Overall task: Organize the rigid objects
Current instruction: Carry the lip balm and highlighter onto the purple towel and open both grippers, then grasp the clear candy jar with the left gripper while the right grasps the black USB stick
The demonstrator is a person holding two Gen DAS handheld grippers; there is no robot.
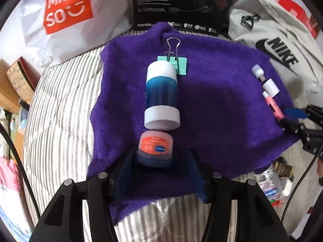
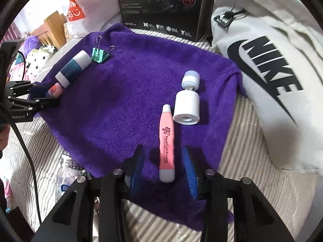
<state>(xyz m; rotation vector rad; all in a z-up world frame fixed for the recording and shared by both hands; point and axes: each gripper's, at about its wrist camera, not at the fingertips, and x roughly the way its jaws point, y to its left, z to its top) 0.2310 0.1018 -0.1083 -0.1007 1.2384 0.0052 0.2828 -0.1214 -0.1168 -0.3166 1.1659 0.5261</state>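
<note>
Purple towel (image 2: pixel 125 104) spread over striped bedding (image 1: pixel 60 109). At its left, blue-and-white tube (image 1: pixel 161 94) lying beside teal binder clip (image 1: pixel 177 64), small pink jar (image 1: pixel 155 143) touching tube's near end, between spread fingers of left gripper (image 1: pixel 155 161), untouched. At right, pink pen (image 2: pixel 166 143) lying between parted right gripper (image 2: pixel 163 169) pads, ungripped; white cylinder (image 2: pixel 186 109) just beyond.

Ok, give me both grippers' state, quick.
Left gripper: jaws open, small Vaseline jar between them, not clamped.
Right gripper: jaws open, pink pen between them, not gripped.
</note>
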